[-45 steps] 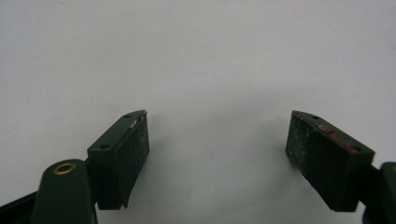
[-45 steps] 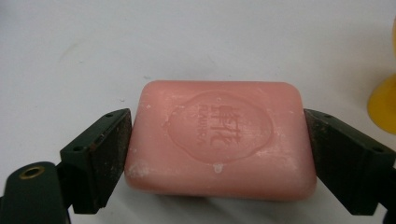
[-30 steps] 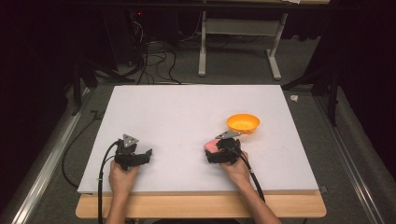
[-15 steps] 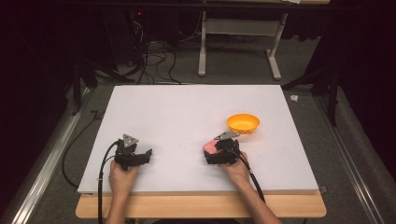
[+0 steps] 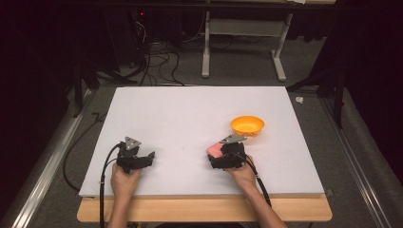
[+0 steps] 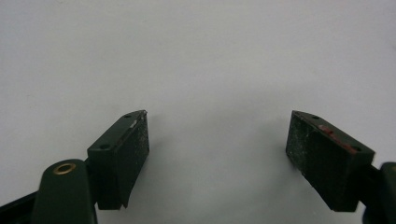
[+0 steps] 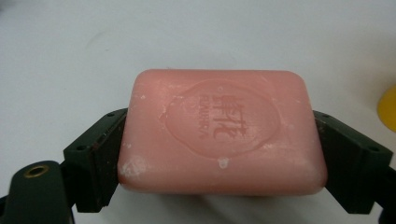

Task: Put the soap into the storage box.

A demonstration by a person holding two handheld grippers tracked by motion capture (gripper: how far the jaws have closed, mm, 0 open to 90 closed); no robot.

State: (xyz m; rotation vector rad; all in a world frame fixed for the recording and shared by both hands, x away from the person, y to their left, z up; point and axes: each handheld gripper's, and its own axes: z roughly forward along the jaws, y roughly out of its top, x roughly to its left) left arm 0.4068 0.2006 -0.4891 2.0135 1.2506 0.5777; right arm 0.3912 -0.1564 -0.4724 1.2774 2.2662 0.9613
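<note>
Right gripper (image 7: 219,140): jaws clamped on the two short sides of a pink rectangular soap bar (image 7: 223,130) with rounded corners and an oval embossed stamp on its upper face. Bar flat, stamp up, just above the white table surface (image 7: 140,37); contact with the surface cannot be told. In the high view, soap bar (image 5: 215,150) at the front of the right gripper (image 5: 219,153), near the front edge of the table, right of centre. Round orange plastic bowl (image 5: 247,125) on the table just beyond and to the right of the soap, apart from it; yellow-orange edge of the bowl (image 7: 388,108) at the right border of the right gripper view.

Left gripper (image 6: 217,144): jaws wide apart, nothing between them, bare white table (image 6: 196,56) below. In the high view, left gripper (image 5: 145,157) low over the front left part of the white table (image 5: 190,109), well apart from the soap. Each gripper held by one hand.
</note>
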